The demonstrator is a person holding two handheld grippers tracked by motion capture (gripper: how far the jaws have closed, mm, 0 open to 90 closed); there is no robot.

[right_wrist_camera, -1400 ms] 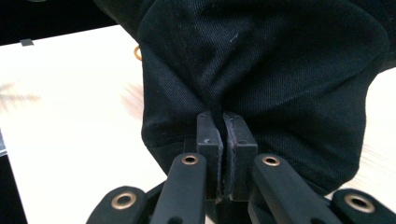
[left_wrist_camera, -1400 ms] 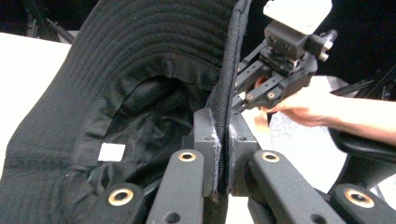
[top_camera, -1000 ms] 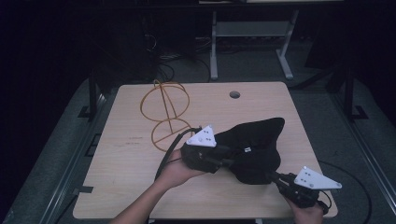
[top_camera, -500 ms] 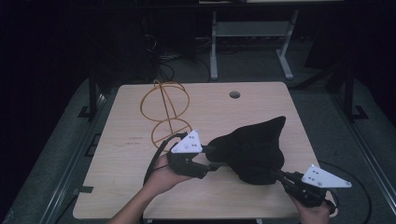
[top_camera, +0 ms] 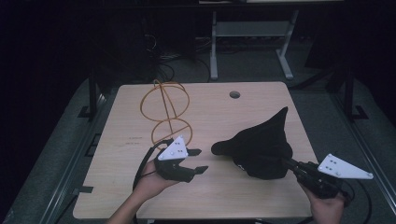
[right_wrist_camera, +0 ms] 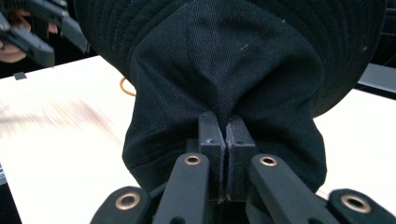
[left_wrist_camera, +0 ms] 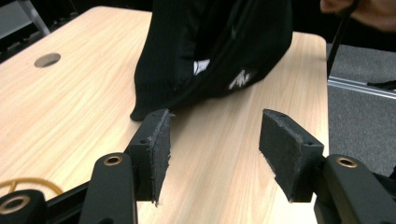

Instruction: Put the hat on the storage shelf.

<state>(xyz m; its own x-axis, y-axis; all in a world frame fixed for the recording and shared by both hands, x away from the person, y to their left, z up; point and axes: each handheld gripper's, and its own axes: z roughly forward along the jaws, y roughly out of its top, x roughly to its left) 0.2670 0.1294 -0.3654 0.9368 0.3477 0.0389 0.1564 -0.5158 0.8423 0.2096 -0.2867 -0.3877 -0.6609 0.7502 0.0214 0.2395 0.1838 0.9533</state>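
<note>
While one wooden desk (top_camera: 140, 186) carries everything, the single black hat (top_camera: 261, 149) sits lifted at its right side, clamped by the right tool (top_camera: 286, 162), whose jaws pinch the fabric. Handling looks midway: the left tool (top_camera: 198, 160), jaws just opened and empty, hovers beside the hat. One yellow wire stand (top_camera: 166, 112) waits unused, seemingly the hat's destination.

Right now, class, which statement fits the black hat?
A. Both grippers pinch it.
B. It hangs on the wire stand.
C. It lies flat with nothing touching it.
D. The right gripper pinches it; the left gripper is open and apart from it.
D: the right gripper is shut on the hat's cloth, while the left gripper stands open beside it.
</note>
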